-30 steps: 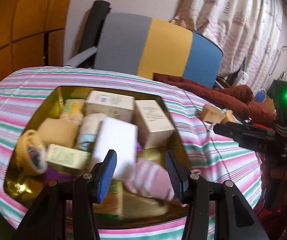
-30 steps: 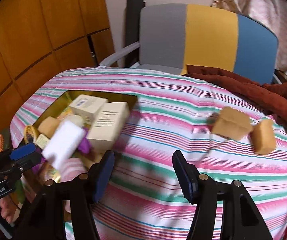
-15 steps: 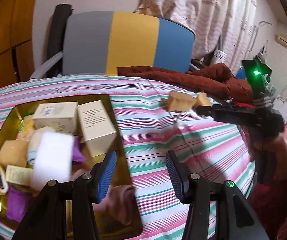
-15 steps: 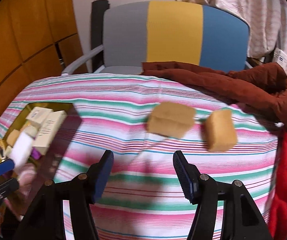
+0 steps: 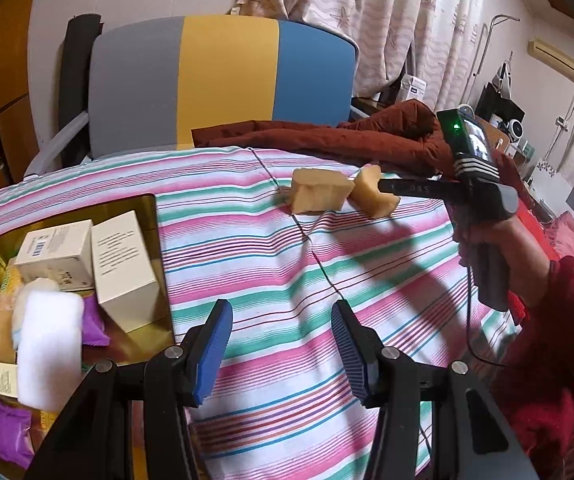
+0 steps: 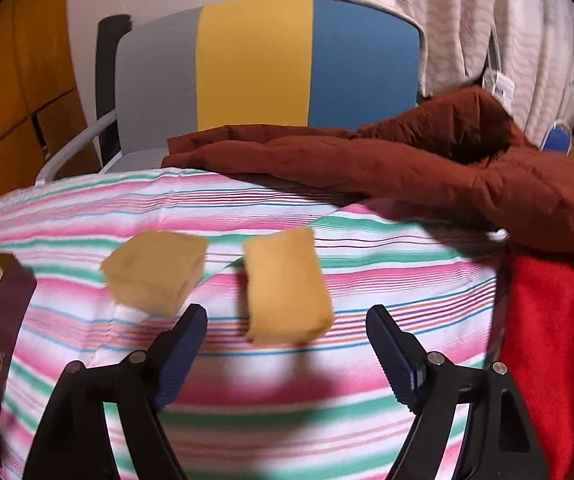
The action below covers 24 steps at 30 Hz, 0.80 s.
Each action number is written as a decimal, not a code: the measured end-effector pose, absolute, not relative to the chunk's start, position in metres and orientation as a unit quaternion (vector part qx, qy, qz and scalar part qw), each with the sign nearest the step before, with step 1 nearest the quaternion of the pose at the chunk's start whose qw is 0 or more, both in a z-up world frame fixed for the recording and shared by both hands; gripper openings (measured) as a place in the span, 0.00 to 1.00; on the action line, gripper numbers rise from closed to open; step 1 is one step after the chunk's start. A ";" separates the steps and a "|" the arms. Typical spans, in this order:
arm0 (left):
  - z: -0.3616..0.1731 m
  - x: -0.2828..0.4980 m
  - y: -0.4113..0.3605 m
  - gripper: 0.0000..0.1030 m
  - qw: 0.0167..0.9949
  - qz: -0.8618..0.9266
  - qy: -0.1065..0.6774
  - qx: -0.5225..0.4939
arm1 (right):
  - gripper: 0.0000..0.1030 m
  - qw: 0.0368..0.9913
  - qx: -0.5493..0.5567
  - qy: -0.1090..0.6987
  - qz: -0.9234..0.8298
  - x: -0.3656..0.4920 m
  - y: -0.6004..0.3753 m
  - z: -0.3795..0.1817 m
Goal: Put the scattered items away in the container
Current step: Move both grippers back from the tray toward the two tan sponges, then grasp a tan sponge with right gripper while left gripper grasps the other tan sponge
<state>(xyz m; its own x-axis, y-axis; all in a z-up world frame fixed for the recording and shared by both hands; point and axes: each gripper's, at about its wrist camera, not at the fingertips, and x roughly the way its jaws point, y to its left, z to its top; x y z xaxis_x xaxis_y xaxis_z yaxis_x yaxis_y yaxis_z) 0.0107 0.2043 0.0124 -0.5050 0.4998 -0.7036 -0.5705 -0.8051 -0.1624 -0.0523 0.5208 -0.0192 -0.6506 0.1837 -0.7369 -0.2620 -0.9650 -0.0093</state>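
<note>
Right wrist view: 2 tan sponges on the striped cloth (image 6: 367, 240). Right sponge (image 6: 287, 286) lies just beyond the right gripper (image 6: 287, 354), long axis near-to-far; jaws opening, nothing clamped. Left gripper (image 5: 283, 350) is held apart, empty, farther off, beside the gold tray (image 5: 149, 216).

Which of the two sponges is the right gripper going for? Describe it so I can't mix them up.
On the striped cloth, in front of the brown jacket, lie two tan sponges. The right gripper, jaws opening and nothing between them yet, lines up with the right sponge. It sits nearer the jacket; the left sponge lies toward the tray.
</note>
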 end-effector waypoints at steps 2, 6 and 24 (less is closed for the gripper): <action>0.012 0.007 0.210 0.51 0.310 0.865 0.046 -0.393 | 0.81 0.120 -0.401 0.064 0.906 -0.060 0.531 -0.026; 0.009 0.000 0.221 0.51 0.312 0.862 0.043 -0.397 | 0.81 0.114 -0.411 0.079 0.901 -0.075 0.543 -0.043; -0.007 -0.078 0.333 0.73 0.322 0.847 0.060 -0.420 | 0.51 0.111 -0.452 0.111 0.878 -0.086 0.558 -0.055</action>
<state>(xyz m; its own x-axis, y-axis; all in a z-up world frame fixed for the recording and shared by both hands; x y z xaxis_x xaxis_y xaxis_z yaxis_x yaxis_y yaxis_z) -0.0776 0.3334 -0.0074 -0.4409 0.4946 -0.7490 -0.5947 -0.7860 -0.1689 -0.0859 0.5579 -0.0548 -0.5675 0.0945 -0.8179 -0.2945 -0.9510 0.0944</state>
